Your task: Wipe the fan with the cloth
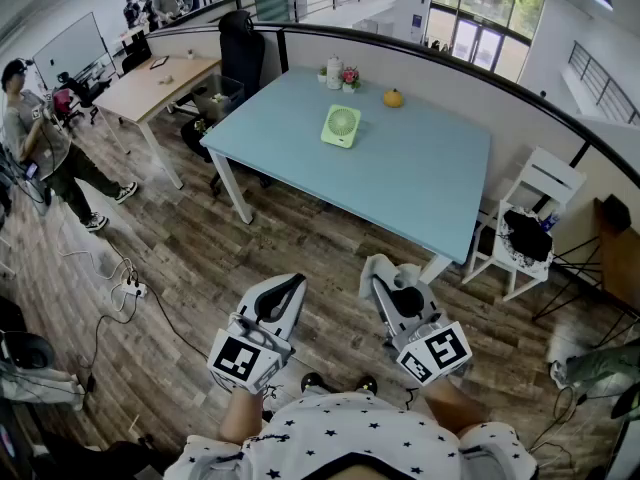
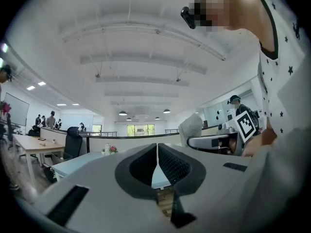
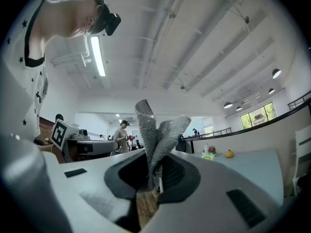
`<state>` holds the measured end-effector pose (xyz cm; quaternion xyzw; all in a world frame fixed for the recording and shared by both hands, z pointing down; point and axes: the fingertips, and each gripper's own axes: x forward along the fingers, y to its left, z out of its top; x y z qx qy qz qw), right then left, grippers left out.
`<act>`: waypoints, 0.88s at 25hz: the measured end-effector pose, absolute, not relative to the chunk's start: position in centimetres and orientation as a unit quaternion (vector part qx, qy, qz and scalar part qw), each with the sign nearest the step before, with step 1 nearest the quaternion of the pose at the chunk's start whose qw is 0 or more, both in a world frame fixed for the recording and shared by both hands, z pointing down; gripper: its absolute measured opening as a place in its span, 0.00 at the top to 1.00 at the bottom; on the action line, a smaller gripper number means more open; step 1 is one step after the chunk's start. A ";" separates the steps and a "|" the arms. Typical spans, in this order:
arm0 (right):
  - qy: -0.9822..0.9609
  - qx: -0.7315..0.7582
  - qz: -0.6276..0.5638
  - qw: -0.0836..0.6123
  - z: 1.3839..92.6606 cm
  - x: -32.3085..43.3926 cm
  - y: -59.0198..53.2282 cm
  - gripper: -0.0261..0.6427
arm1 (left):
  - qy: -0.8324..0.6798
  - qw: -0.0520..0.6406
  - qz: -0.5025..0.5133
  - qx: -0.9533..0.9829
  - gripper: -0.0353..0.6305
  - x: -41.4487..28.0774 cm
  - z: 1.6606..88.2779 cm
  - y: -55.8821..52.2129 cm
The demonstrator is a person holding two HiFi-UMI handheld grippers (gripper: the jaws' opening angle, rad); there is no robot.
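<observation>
My right gripper has its jaws clamped on the cloth, a grey woven piece that stands up out of the pinch in two folded flaps, so the wiping tool is in hand. My left gripper has its jaws pressed together with nothing between them; only a sliver of the table shows through the small gap below the tips. In the head view both grippers sit at the lower middle of the frame, close to my body and over the wooden floor, left one lower left of centre and right one lower right of centre. The fan, a small green one, lies on the light blue table in the upper middle of that frame, well apart from both grippers. I judge this as the approach step: cloth gripped, no wiping begun. The next move calls for walking up to the table's near edge, bringing the cloth down onto the fan's grille, and probably steadying the light fan with my left gripper so it does not slide.
</observation>
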<state>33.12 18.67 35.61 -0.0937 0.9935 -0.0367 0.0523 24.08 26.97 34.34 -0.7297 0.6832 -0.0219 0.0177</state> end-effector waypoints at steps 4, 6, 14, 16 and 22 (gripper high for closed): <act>0.993 -0.096 -0.038 0.052 35.6 33.6 18.5 0.89 | 0.683 0.016 -0.024 -0.729 0.90 24.4 34.3 26.8; 0.993 -0.098 -0.039 0.052 35.6 33.8 18.3 0.89 | 0.683 0.016 -0.025 -0.730 0.90 24.6 34.3 26.7; 0.991 -0.098 -0.067 0.067 35.9 35.1 17.6 0.89 | 0.680 0.017 -0.028 -0.733 0.90 25.8 34.5 25.9; 0.991 -0.097 -0.070 0.068 35.9 35.4 17.4 0.89 | 0.679 0.017 -0.030 -0.733 0.90 26.1 34.4 25.7; 0.989 -0.095 -0.077 0.077 35.9 36.9 16.3 0.89 | 0.678 0.021 -0.038 -0.734 0.90 27.6 34.1 24.5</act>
